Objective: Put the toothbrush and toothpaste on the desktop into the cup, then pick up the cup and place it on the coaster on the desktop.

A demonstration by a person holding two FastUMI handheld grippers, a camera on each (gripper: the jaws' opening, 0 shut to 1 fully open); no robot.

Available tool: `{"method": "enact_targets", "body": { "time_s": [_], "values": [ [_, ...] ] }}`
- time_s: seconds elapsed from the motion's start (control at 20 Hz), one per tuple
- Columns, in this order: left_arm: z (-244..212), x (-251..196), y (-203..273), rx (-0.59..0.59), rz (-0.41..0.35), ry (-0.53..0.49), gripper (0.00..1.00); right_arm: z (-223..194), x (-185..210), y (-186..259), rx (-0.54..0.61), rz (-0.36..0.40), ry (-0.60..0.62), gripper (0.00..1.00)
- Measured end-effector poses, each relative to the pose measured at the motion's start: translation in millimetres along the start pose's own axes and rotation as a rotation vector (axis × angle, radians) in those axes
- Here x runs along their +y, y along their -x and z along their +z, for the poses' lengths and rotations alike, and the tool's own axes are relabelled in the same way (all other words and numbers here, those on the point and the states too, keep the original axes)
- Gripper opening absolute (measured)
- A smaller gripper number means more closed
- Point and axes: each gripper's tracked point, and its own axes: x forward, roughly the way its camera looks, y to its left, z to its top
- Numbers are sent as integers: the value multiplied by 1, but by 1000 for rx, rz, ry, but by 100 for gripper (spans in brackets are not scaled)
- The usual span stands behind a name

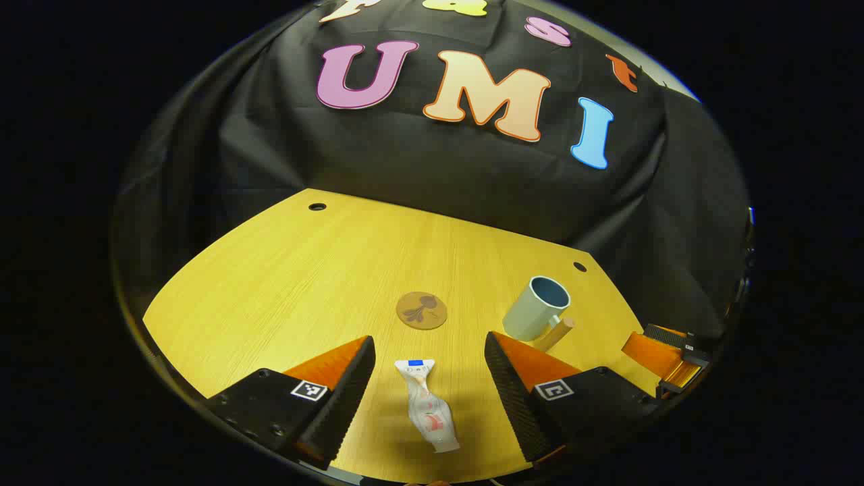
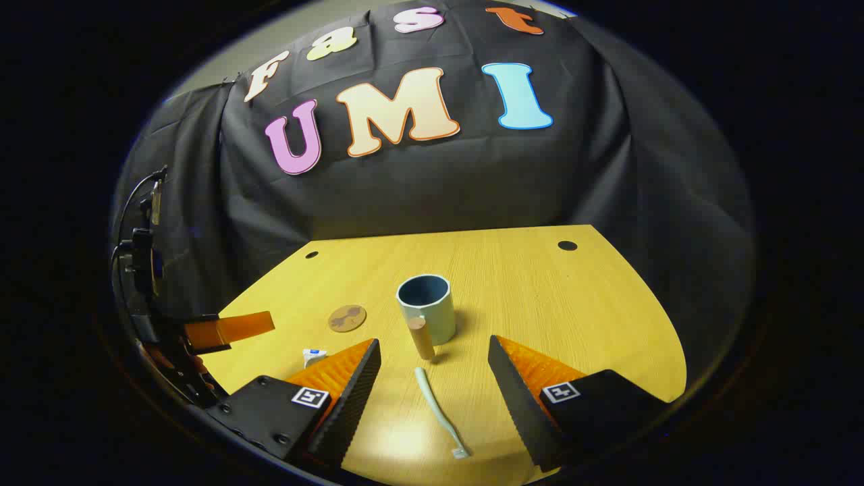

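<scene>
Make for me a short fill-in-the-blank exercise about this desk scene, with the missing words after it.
1. The toothpaste lies on the desk between the open jaws of the ___ gripper.
2. The toothbrush lies flat in front of the ___.
3. The cup stands upright, and inside it is ___.
4. The round coaster has ___ on it.

Missing words: left; cup; empty; nothing

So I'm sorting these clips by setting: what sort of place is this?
Likely a staged recording booth, not a real bathroom: black cloth wall, a bare wooden desktop, and just a cup, coaster, toothbrush and toothpaste laid out.
</scene>
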Motion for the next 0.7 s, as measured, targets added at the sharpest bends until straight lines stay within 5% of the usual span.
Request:
{"method": "enact_targets", "body": {
  "time_s": [0.7],
  "values": [
    [-12, 27, 11, 24, 58, 37, 94, -19, 2, -15, 102, 8, 1, 99]
  ]
}}
